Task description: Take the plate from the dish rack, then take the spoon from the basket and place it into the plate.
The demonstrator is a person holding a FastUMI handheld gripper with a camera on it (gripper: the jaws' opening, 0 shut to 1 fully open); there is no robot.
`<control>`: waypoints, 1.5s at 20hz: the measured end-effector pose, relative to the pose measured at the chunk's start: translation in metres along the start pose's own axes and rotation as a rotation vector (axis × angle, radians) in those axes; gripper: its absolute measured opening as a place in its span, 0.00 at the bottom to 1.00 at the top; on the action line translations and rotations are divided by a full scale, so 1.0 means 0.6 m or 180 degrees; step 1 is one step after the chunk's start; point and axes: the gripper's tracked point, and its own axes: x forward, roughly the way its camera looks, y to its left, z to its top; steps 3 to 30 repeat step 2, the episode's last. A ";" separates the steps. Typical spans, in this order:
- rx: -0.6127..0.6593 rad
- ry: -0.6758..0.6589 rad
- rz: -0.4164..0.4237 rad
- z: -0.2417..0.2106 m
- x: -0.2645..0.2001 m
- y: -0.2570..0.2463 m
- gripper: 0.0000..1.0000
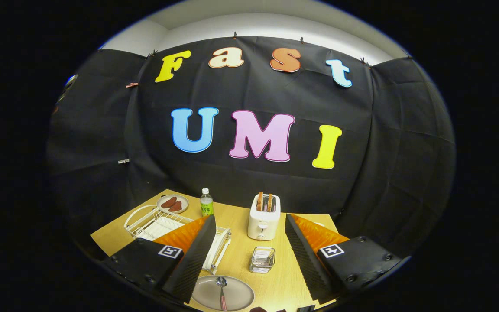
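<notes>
Our left finger hides part of the dish rack [154,222], while our gripper [249,255] hangs released and empty above the table [241,260], the spoon [222,291] lying in the plate [222,293] between the fingertips, basket [262,259] just beyond.

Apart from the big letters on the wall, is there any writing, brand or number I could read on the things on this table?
Bottle: it has a green label, too small and blurred to read.
Toaster: no readable marking.
Square black-and-white tags on the open gripper: patterns, not words.
Plate, spoon, basket, rack: no text.
So nothing is readable.
</notes>
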 end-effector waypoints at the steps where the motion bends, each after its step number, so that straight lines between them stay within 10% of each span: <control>1: 0.0011 0.0006 0.0002 -0.001 -0.001 0.000 0.99; 30: 0.0016 0.0008 0.0002 -0.002 -0.001 -0.001 0.99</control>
